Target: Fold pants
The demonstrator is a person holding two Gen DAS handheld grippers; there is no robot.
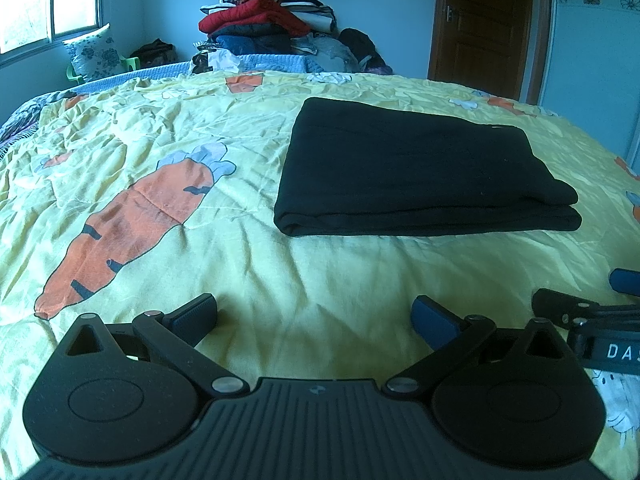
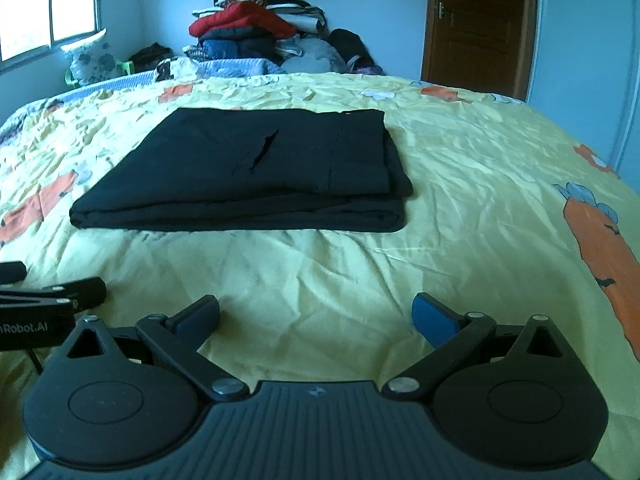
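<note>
The pants point(image 1: 420, 172) lie folded into a flat black rectangle on the bed point(image 1: 280, 272), right of centre in the left wrist view and left of centre in the right wrist view point(image 2: 248, 176), with stacked layers showing along the near edge. The left gripper point(image 1: 316, 318) sits at the bottom of its frame, fingers point(image 1: 196, 314) spread wide over bare yellow cover, holding nothing and well short of the pants. The right gripper point(image 2: 316, 316) sits likewise at the bottom of its frame, fingers point(image 2: 434, 320) spread and empty. Each gripper shows at the other's frame edge, so they are side by side. An orange carrot print point(image 1: 128, 224) fills the left of the left view. At the top, a pile of clothes point(image 1: 264, 20) stands by the wall, a window point(image 1: 48, 0) upper left, a door point(image 1: 486, 24) upper right.
</note>
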